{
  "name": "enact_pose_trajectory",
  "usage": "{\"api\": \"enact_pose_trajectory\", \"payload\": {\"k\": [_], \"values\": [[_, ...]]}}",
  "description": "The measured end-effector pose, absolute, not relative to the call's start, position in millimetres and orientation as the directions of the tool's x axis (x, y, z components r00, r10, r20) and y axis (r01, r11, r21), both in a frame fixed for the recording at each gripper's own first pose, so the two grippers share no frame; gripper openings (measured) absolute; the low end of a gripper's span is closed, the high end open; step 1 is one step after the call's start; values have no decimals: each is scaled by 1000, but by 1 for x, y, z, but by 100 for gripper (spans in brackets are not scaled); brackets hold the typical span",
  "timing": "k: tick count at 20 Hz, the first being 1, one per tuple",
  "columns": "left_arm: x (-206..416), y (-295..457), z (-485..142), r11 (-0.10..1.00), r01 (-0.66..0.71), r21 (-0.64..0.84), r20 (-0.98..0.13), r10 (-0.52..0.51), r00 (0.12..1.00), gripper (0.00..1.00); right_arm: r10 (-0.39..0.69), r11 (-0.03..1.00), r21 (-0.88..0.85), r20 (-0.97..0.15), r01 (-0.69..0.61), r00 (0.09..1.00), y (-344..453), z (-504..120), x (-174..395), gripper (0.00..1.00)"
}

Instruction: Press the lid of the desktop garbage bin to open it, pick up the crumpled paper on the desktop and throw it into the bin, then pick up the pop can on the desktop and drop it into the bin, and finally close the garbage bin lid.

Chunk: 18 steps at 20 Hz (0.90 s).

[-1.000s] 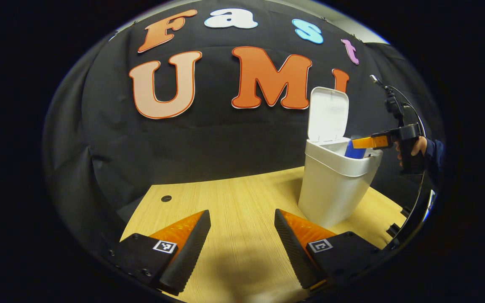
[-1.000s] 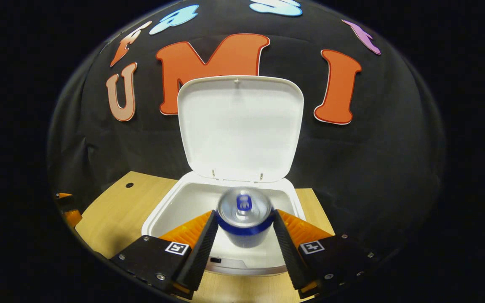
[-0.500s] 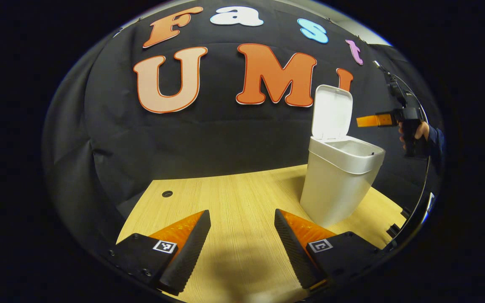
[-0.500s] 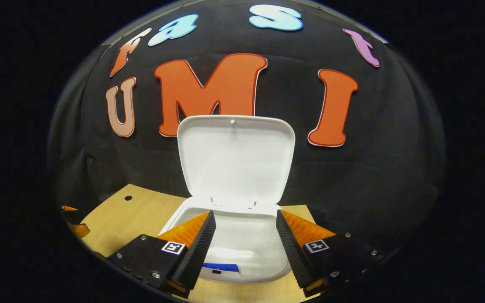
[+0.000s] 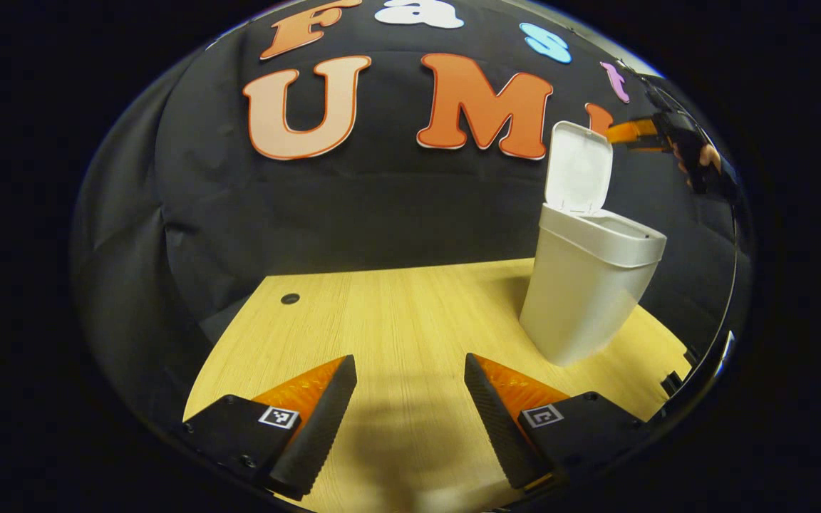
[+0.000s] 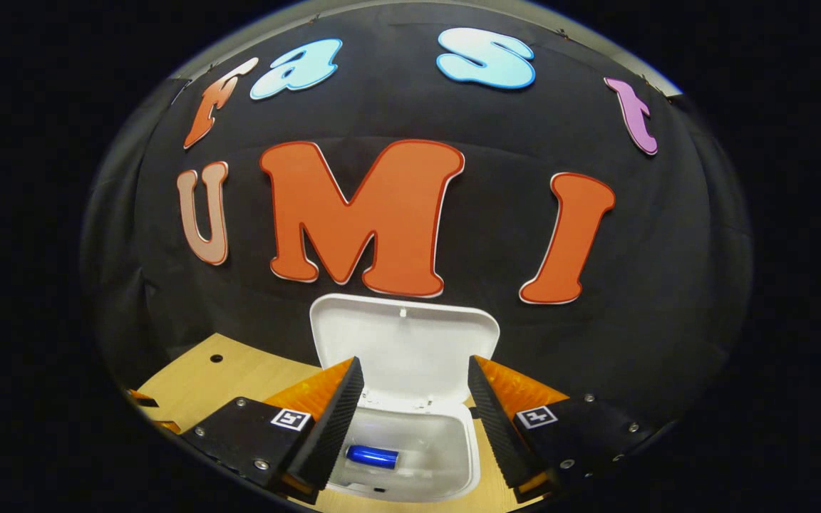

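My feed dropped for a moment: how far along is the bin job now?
The bin stands open, lid upright, and the pop can lies inside. The crumpled paper cannot be made out in the bin. Both claws are open and hold nothing: the right claw hovers above the opening, the left claw sits low over the table. Closing the lid is left.

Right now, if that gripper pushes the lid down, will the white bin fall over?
Probably not. The garbage bin stands upright on the wooden desktop, and a downward push presses it onto the desk. It looks like light plastic and narrows toward its base, so a sideways shove on the raised lid might tip it.
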State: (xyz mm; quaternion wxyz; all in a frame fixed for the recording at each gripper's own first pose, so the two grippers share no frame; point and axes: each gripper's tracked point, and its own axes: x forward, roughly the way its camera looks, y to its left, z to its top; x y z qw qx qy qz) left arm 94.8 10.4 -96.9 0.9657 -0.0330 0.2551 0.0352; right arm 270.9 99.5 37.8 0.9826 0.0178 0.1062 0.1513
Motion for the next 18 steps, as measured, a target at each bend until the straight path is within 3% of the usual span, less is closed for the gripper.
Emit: {"api": "enact_pose_trajectory", "payload": {"k": [10, 18], "values": [[68, 27, -112, 978, -177, -109, -524, 94, 847, 98, 289, 957, 36, -154, -287, 945, 110, 113, 307, 90], [51, 33, -124, 966, -228, -125, -542, 126, 831, 98, 286, 958, 64, -291, -279, 913, 121, 79, 336, 90]]}}
